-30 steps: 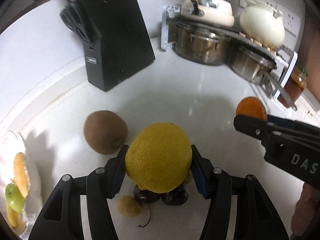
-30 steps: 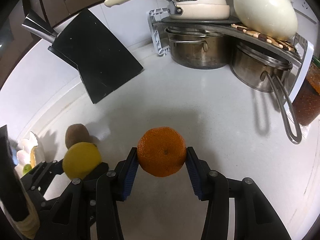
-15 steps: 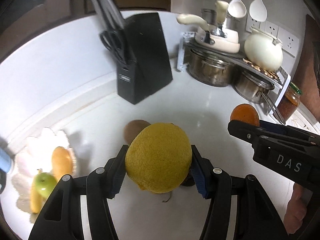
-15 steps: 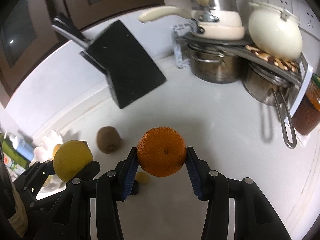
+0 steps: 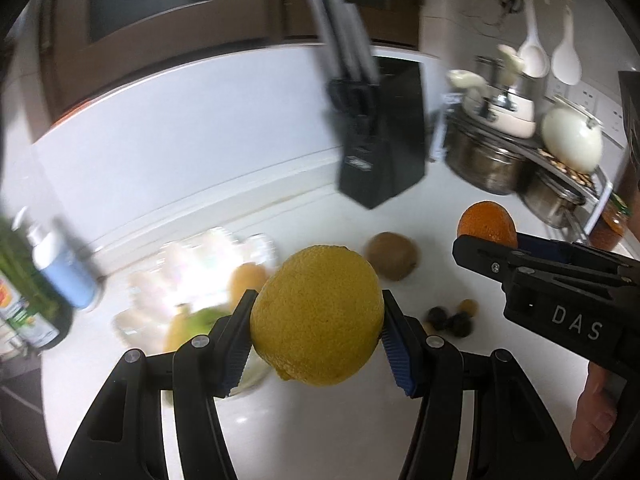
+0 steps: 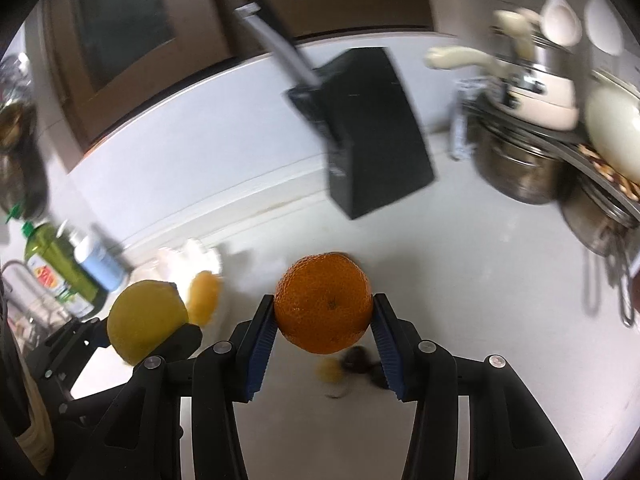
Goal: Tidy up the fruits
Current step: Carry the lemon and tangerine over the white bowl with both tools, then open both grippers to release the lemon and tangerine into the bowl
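Note:
My left gripper [image 5: 316,338] is shut on a yellow lemon [image 5: 318,314], held above the white counter. My right gripper [image 6: 322,330] is shut on an orange [image 6: 323,302]; it also shows in the left wrist view [image 5: 486,224]. A white petal-shaped fruit dish [image 5: 192,268] lies ahead and left of the lemon, holding an orange-yellow fruit [image 5: 246,280], a green fruit [image 5: 204,318] and a banana [image 5: 176,330]. A brown kiwi [image 5: 392,256], dark cherries [image 5: 450,320] and a small yellow fruit [image 5: 468,306] lie on the counter. The view is blurred.
A black knife block [image 5: 380,140] stands at the back. A rack with steel pots [image 5: 484,160] and a cream kettle [image 5: 572,140] is at the right. A green bottle [image 5: 24,296] and a pump bottle [image 5: 60,268] stand at the left.
Both grippers have risen and swung left with their fruits still held. The fruit dish and the bottles have come into view; the knife block and pots look farther off.

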Demonstrator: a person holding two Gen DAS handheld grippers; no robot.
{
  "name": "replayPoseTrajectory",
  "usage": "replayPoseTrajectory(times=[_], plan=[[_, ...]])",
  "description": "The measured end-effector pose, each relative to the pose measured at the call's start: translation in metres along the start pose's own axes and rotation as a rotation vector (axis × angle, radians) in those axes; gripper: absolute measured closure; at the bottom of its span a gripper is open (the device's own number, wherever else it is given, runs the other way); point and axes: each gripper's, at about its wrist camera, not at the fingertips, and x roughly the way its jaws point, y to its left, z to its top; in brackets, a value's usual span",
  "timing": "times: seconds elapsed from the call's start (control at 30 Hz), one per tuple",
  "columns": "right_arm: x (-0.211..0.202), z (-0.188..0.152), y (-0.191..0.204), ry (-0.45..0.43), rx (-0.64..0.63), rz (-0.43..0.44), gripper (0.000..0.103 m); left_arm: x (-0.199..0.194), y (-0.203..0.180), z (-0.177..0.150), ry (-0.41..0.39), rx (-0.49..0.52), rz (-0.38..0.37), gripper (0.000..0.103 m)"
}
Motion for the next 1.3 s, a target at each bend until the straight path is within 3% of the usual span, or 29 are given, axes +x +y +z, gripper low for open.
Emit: replayPoseTrajectory(times=[0.27, 0.53, 0.7, 0.9, 1.2, 1.3], plan=[[0.027, -0.001, 0.060, 0.059, -0.079, 0.101, 0.055, -0.010, 0.059, -0.022, 0.030, -0.056, 0.113, 0.045], [0.069, -0.003, 0.111, 0.146, -0.159, 0.160, 0.055, 0.004, 0.109, -0.036, 0.067, -0.091, 0.162, 0.045], [0.093, -0.004, 0.126, 0.189, -0.180, 0.153, 0.055, 0.021, 0.124, -0.034, 0.074, -0.077, 0.159, 0.045], [0.115, 0.009, 0.137, 0.231, -0.197, 0.156, 0.055, 0.048, 0.135, -0.020, 0.086, -0.052, 0.088, 0.045], [0.135, 0.017, 0.138, 0.258, -0.199, 0.131, 0.055, 0.079, 0.134, -0.004, 0.117, 0.013, 0.039, 0.045], [0.137, 0.018, 0.135, 0.260, -0.187, 0.129, 0.055, 0.082, 0.131, 0.000, 0.095, 0.032, 0.050, 0.045]])
